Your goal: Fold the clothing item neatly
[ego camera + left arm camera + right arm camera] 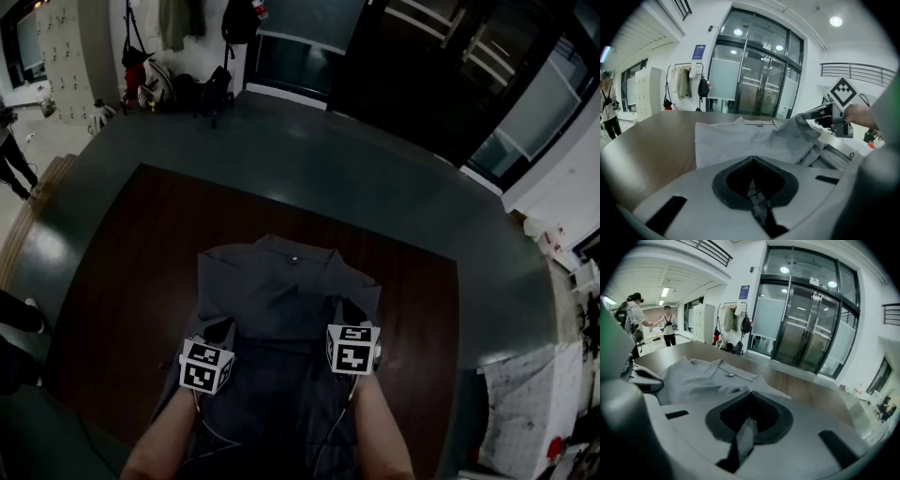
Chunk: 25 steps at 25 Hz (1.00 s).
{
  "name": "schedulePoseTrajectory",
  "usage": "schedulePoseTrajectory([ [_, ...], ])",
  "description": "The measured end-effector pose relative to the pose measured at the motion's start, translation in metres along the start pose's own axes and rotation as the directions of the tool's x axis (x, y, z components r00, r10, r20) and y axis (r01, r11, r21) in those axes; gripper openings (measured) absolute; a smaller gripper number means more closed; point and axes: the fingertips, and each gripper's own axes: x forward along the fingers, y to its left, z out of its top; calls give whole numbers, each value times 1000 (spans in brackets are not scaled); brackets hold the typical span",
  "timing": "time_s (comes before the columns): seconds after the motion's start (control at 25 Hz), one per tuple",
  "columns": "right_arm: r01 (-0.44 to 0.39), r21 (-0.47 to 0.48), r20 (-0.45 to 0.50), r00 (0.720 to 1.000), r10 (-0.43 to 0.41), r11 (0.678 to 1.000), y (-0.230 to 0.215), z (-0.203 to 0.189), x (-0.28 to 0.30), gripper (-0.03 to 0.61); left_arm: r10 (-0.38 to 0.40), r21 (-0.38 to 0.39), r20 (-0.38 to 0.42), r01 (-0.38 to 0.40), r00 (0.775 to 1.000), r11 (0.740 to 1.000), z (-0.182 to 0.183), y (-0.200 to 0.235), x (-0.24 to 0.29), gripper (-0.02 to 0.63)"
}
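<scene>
Grey shirt (281, 300), mid-fold

Location: spread on brown table (122, 281), collar at the far end.
Grip: left gripper (221, 330) and right gripper (339, 311) each clamped tight on a pinch of its cloth.
Handling: likely best to carry both pinches level, cloth taut, edges aligned.

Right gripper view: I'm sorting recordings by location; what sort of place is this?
Likely an office or lab lobby: tall glass doors, a coat rack with clothes and bags, white lockers.
</scene>
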Motion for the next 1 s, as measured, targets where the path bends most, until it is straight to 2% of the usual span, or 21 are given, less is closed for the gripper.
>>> schedulePoseTrajectory([
  [0.28,88,57,-136,988,-80,994,-31,-37,26,0,12,-1,0,-12,1000,1000,2,4,-3,8],
  [0.4,125,71,-159,981,-113,990,-39,-50,35,2,20,6,-8,-20,1000,1000,-1,3,-1,9],
  [0.56,231,88,-122,968,-219,969,-68,-46,35,15,21,14,-18,-21,1000,1000,-1,0,2,9],
  [0.72,281,230,-61,960,-274,932,-102,-35,19,15,17,1,-11,-17,1000,1000,-1,2,1,9],
  [0.84,264,330,-37,963,-267,906,-119,-39,-10,15,6,13,26,-7,1000,1000,8,-1,-10,9],
  [1.0,123,419,24,989,-146,900,-94,-47,-46,15,7,18,73,-9,997,1000,16,-4,-42,9],
])
